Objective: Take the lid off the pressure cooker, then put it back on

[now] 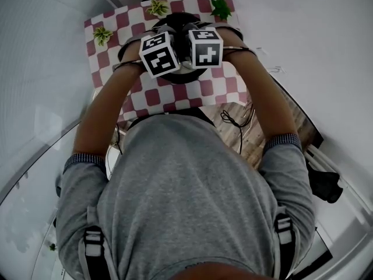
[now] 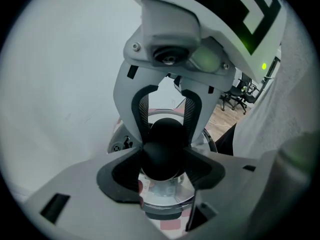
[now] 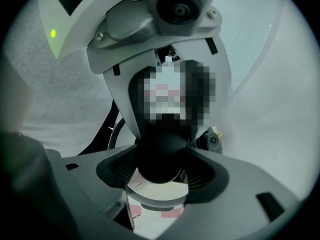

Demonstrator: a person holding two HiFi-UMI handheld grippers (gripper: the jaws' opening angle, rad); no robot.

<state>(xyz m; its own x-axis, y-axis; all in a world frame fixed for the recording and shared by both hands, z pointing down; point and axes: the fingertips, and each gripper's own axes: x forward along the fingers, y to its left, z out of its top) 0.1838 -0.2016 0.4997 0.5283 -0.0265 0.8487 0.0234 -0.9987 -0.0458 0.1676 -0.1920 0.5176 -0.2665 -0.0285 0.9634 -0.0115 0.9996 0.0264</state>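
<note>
Currently, left gripper (image 2: 164,165) and right gripper (image 3: 161,160) each clamp the black knob (image 2: 162,141) between their jaws; uneven twisting might jam the lid (image 2: 166,200).

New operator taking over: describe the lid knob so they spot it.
On the red-checked table stands the steel pressure cooker. Its lid carries the knob, a round black ball clamped by the left gripper and right gripper; the lid around it is shiny metal.

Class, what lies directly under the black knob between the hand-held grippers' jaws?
The shiny metal lid, with checkered cloth showing past its rim. Whatever is beneath the lid is hidden.
</note>
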